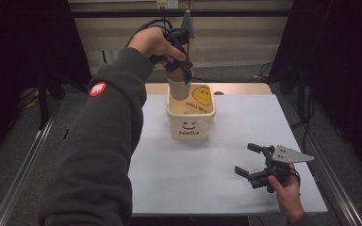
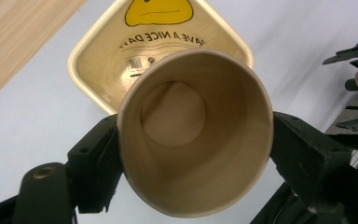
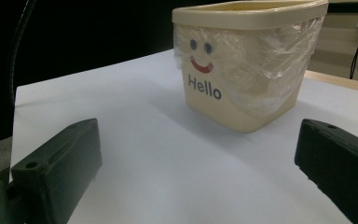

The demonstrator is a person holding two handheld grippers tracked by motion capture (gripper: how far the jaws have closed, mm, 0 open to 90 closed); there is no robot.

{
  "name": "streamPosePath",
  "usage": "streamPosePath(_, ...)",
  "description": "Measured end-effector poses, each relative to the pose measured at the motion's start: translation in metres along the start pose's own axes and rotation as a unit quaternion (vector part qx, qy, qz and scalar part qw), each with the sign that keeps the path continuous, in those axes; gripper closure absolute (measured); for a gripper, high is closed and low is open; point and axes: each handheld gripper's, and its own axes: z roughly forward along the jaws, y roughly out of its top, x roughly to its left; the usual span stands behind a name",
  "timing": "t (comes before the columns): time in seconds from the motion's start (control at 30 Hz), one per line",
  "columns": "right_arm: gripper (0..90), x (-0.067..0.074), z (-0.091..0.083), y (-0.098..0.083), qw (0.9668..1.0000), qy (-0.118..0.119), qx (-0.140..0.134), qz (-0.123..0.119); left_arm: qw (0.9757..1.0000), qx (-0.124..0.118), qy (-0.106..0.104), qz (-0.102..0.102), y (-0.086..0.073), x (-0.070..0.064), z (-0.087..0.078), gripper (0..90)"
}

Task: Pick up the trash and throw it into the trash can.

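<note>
A cream square bin [image 1: 191,125] marked "Hello" with a smiley stands on the white table top [image 1: 207,174], lined with a clear bag that bears a yellow face. My left gripper [image 1: 181,66] hangs above the bin's far left corner, shut on a tan paper cup [image 1: 179,87] whose lower end dips toward the bin's mouth. Looking down along the left gripper's jaws, I see the empty cup [image 2: 196,135] squeezed between both black jaws, with the bin [image 2: 93,65] beneath. My right gripper [image 1: 249,160] rests open near the table's front right, facing the bin [image 3: 247,70].
A strip of bare wood [image 1: 235,88] shows behind the white top. Dark stands and metal rails flank the table on both sides. Cables lie on the floor at the back right [image 1: 264,70].
</note>
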Motion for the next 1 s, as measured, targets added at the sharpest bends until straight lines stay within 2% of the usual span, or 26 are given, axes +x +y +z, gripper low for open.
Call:
streamPosePath(0.1, 0.3, 0.000, 0.000, 0.000, 1.0000, -0.001, 0.000, 0.001, 1.0000, -0.004, 0.001, -0.006, 0.001, 0.001, 0.007, 21.6)
streamPosePath(0.5, 0.2, 0.000, 0.000, 0.000, 1.0000, 0.001, -0.002, -0.003, 1.0000, 0.005, 0.001, -0.008, 0.000, 0.007, 0.031, 21.2)
streamPosePath(0.53, 0.2, 0.000, 0.000, 0.000, 1.0000, 0.001, -0.002, -0.003, 1.0000, 0.007, 0.002, -0.002, 0.000, 0.008, 0.032, 21.1)
streamPosePath(0.67, 0.3, 0.000, 0.001, 0.000, 1.0000, 0.000, 0.000, -0.001, 0.9999, 0.006, 0.001, -0.008, -0.001, 0.007, 0.034, 20.9)
streamPosePath(0.7, 0.2, 0.000, 0.000, 0.000, 1.0000, 0.000, 0.000, -0.001, 0.9999, 0.000, 0.000, -0.016, -0.001, 0.006, 0.035, 20.8)
streamPosePath(0.73, 0.3, 0.000, 0.001, 0.000, 1.0000, 0.001, -0.002, -0.003, 0.9999, 0.010, 0.002, -0.002, -0.001, 0.008, 0.033, 20.5)
streamPosePath(0.87, 0.2, 0.000, 0.001, 0.000, 1.0000, 0.001, -0.002, -0.003, 1.0000, 0.005, 0.004, 0.001, -0.002, 0.008, 0.033, 19.3)
streamPosePath(0.93, 0.2, 0.001, 0.000, 0.000, 1.0000, 0.001, 0.000, 0.000, 1.0000, 0.002, 0.001, -0.005, -0.002, 0.007, 0.035, 18.7)
streamPosePath(1.0, 0.2, 0.001, 0.000, 0.000, 1.0000, 0.002, -0.001, -0.002, 1.0000, 0.004, 0.004, 0.005, -0.001, 0.007, 0.035, 18.5)
